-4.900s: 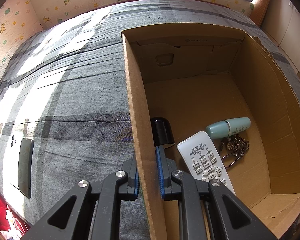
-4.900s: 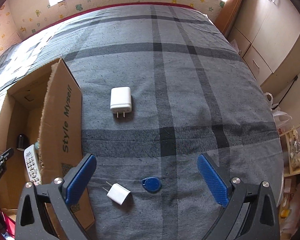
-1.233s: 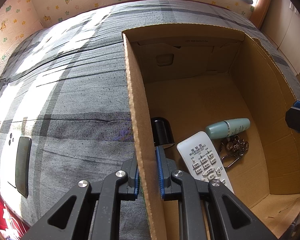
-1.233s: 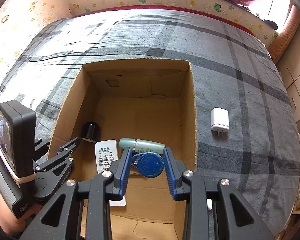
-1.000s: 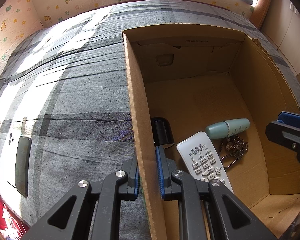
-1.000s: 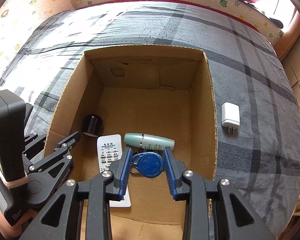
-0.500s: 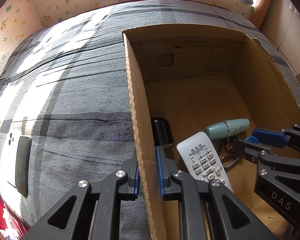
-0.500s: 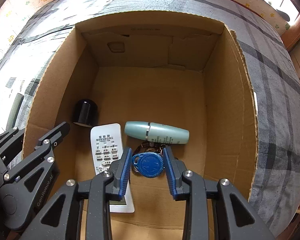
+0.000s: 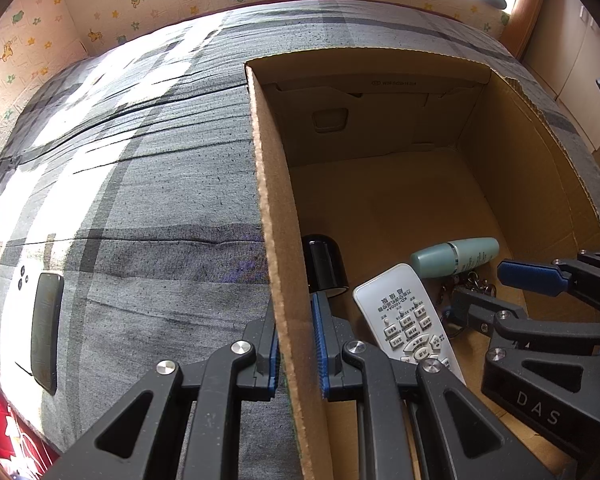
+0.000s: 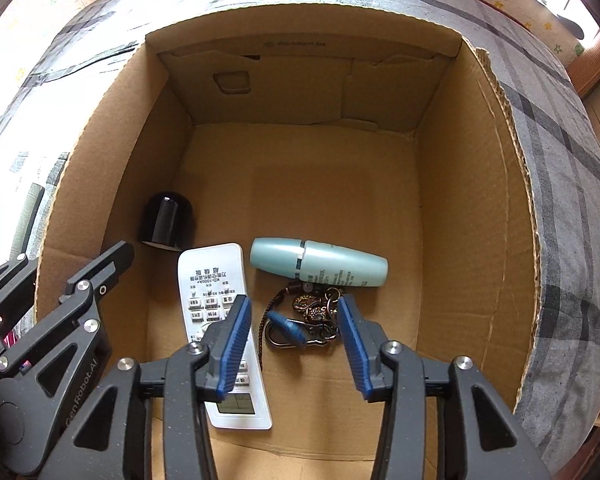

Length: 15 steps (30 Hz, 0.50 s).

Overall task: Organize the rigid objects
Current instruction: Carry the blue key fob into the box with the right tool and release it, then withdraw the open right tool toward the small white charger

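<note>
Grey plaid bedding (image 9: pixel 148 200) stretches across a bed below a wall papered with cartoon animals, and on it stands an open cardboard box (image 10: pixel 480 208) — the container for the household items being sorted. Left gripper (image 9: pixel 296 340) has its fingers clamped shut on the box's near side wall, one blue pad inside and one outside. Right gripper (image 10: pixel 296 344) hangs low inside the box, pointing steeply down, its fingers opening; a blue key fob (image 10: pixel 286 330) lies between them on the box floor, free of both pads and resting against a bunch of keys with a carabiner (image 10: pixel 316 320). Just beyond these lies a pale green bottle (image 10: pixel 320 264) on its side, and beside the fob a white remote control (image 10: pixel 220 320) (printed keys face up) runs toward the camera, partly under the left finger of the right gripper. Near the box's left wall sits a small black domed object (image 10: pixel 166 220), upright. Outside the box — seen from the left wrist — a dark phone (image 9: pixel 46 332) lies flat on the bedding in a sunlit patch.
</note>
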Each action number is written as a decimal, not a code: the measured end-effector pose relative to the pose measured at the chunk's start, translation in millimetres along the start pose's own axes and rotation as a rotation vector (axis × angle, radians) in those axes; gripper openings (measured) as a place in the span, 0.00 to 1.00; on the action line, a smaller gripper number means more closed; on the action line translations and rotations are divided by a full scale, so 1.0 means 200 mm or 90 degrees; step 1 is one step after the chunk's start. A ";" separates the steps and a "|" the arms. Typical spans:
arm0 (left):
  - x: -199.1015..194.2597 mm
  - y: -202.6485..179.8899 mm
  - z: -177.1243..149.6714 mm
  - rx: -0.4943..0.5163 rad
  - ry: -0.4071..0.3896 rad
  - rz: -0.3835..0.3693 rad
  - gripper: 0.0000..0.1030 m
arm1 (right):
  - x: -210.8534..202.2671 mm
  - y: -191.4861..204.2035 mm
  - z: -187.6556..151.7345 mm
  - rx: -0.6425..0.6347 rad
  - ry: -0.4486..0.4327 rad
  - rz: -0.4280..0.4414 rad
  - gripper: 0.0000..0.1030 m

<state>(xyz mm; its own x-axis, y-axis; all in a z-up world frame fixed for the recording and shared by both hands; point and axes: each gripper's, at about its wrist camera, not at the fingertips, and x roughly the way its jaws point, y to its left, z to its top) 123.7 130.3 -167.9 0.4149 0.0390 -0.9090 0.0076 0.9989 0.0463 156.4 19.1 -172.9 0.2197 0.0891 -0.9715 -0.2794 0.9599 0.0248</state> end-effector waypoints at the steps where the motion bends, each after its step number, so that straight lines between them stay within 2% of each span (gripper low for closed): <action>1: 0.00 0.00 0.00 0.000 0.000 0.000 0.15 | -0.01 0.00 0.00 0.002 -0.004 -0.002 0.48; 15: 0.00 0.01 0.00 0.000 0.001 -0.001 0.15 | -0.35 -0.07 -0.05 0.015 -0.098 -0.001 0.51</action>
<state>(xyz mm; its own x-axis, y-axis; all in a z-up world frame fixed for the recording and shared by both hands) 123.7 131.9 -167.4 0.4139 0.0376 -0.9096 0.0076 0.9990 0.0448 134.6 -2.5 -107.6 0.3611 0.1247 -0.9242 -0.2573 0.9659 0.0298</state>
